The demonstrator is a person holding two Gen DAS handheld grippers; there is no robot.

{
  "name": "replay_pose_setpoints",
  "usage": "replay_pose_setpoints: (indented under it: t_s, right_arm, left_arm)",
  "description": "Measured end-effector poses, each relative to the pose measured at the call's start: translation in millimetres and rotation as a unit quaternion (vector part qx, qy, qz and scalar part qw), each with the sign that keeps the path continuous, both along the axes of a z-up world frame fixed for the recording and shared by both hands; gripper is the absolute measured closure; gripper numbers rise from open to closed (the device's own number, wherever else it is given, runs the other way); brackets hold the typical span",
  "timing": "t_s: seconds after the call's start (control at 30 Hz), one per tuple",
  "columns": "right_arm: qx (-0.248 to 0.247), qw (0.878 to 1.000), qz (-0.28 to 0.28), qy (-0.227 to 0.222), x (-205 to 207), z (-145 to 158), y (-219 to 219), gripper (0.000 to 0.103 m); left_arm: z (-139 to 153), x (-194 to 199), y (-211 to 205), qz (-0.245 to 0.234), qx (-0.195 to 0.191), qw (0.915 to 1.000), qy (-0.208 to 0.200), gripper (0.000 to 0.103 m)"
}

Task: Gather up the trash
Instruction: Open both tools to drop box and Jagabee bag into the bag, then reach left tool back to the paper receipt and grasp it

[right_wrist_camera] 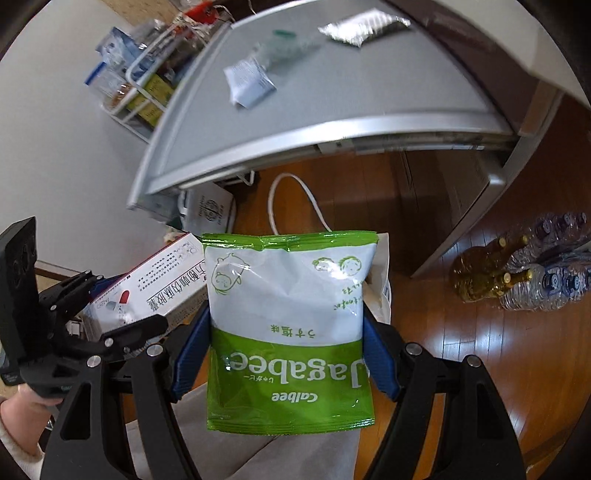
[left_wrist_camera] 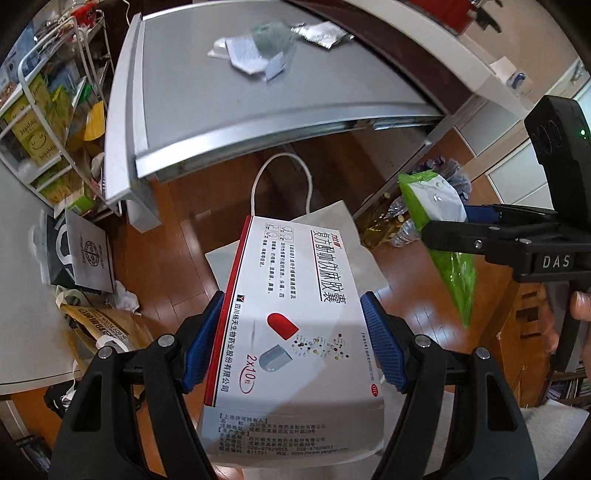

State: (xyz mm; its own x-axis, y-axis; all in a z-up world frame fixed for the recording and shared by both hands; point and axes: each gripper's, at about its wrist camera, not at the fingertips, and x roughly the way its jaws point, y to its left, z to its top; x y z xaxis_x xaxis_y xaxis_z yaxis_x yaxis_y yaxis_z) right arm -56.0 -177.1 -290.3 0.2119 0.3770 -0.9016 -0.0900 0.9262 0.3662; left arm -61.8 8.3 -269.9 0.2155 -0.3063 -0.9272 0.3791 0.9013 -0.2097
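My left gripper (left_wrist_camera: 291, 332) is shut on a white medicine box (left_wrist_camera: 295, 295) with a red edge and a capsule picture; the box also shows in the right wrist view (right_wrist_camera: 155, 280). My right gripper (right_wrist_camera: 288, 332) is shut on a green and white Jagabee snack bag (right_wrist_camera: 291, 325), seen from the side in the left wrist view (left_wrist_camera: 436, 229). Both are held above a white paper bag with a cord handle (left_wrist_camera: 280, 184) on the wooden floor; its handle shows in the right wrist view (right_wrist_camera: 291, 199). More trash lies on the grey table (left_wrist_camera: 207, 96): a printed leaflet (left_wrist_camera: 247, 51), a clear wrapper (left_wrist_camera: 273, 35) and a silver foil packet (left_wrist_camera: 321, 33).
A wire rack with green boxes (left_wrist_camera: 37, 122) stands at the left. Paper bags (left_wrist_camera: 85, 254) and a brown sack (left_wrist_camera: 107, 328) lie on the floor beside it. Bottles (right_wrist_camera: 517, 280) lie on the floor at the right. A white wall (right_wrist_camera: 66, 140) is at the left.
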Motion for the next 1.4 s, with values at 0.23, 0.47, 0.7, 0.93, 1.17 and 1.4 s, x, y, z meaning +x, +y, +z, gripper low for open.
replay_pose_setpoints:
  t_s: [0.23,0.47,0.7,0.93,1.17,1.4]
  right_arm:
    - [-0.009,1.000,-0.013,0.019,10,-14,1,0.024]
    - [-0.012,1.000,-0.021,0.012,12,-11,-7,0.017]
    - [-0.027,0.999,-0.017,-0.010,12,12,-10,0.017]
    - [-0.079,0.992,0.006,-0.103,9,73,-5,0.014]
    - [-0.103,0.979,-0.024,-0.171,38,116,-6,0.005]
    - [-0.097,0.977,-0.054,-0.180,67,126,-5,0.005]
  left_arm:
    - [-19,13,-9,-0.011,0.005,0.9994,0.034,0.024]
    - [-15,18,-3,-0.003,0.011,0.9995,0.029,0.014]
    - [3,23,9,0.020,0.001,0.9996,0.019,0.014]
    - [48,27,14,0.028,0.008,0.9984,-0.048,0.014]
    - [73,83,3,0.035,0.017,0.9939,-0.103,0.008]
    - [62,149,-14,0.066,-0.011,0.9938,-0.089,0.008]
